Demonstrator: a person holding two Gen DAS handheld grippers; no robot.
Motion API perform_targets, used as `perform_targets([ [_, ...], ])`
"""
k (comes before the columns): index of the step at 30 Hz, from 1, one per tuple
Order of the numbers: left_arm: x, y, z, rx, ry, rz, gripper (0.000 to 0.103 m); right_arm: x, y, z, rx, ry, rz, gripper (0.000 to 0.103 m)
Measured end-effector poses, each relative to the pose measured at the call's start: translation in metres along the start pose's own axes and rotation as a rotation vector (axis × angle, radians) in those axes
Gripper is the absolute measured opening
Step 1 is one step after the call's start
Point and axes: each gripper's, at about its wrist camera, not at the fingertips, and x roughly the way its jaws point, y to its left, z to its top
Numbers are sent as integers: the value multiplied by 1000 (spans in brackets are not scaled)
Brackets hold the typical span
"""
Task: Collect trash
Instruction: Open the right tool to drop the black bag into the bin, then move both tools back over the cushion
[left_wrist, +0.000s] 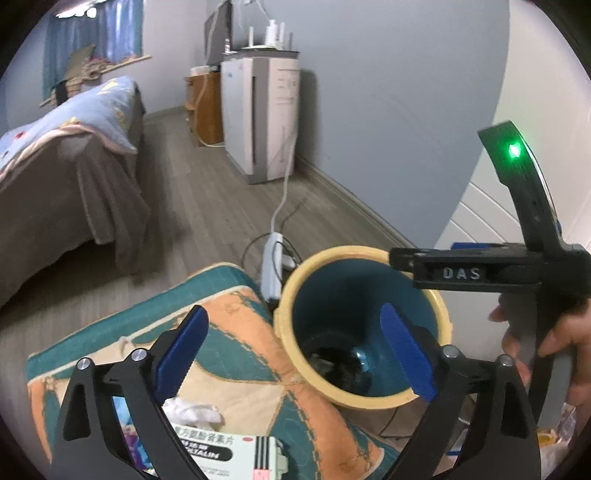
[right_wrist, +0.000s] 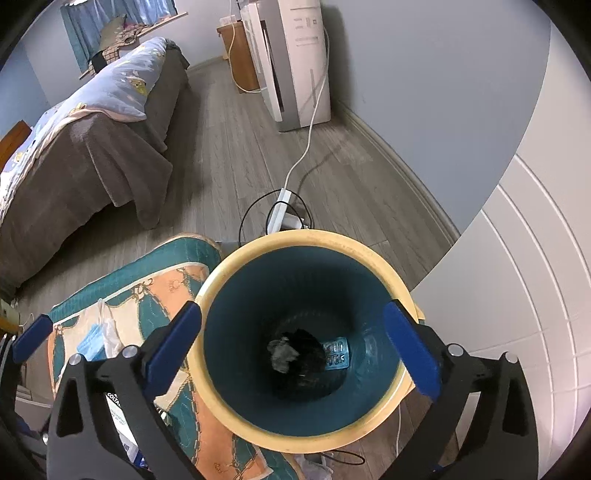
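Observation:
A teal waste bin with a cream rim (left_wrist: 291, 295) (right_wrist: 229, 266) stands on the floor beside a patterned cushion (left_wrist: 236, 332) (right_wrist: 162, 280). Dark crumpled trash (right_wrist: 295, 354) and a clear plastic piece (right_wrist: 336, 356) lie at its bottom. My right gripper (right_wrist: 291, 343) is open and empty directly above the bin mouth; it also shows in the left wrist view (left_wrist: 461, 273). My left gripper (left_wrist: 295, 350) is open and empty over the cushion edge and bin rim. On the cushion lie a crumpled white tissue (left_wrist: 192, 411), a medicine box (left_wrist: 229, 450), and a blue face mask (right_wrist: 92, 341).
A power strip with cables (left_wrist: 273, 266) (right_wrist: 280, 214) lies on the floor behind the bin. A bed with brown cover (left_wrist: 66, 177) (right_wrist: 85, 147) stands left. A white appliance (left_wrist: 258, 118) (right_wrist: 295, 62) stands by the far wall. A white panelled door (right_wrist: 517, 258) is at right.

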Motion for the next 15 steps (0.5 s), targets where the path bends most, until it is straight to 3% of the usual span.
perform_targets([
  [10, -48, 38, -12, -70, -32, 82, 96, -31, 21, -4, -18, -47, 43, 97],
  [15, -76, 64, -23, -116, -41, 144, 96, -48, 51, -15, -83, -74, 52, 97],
])
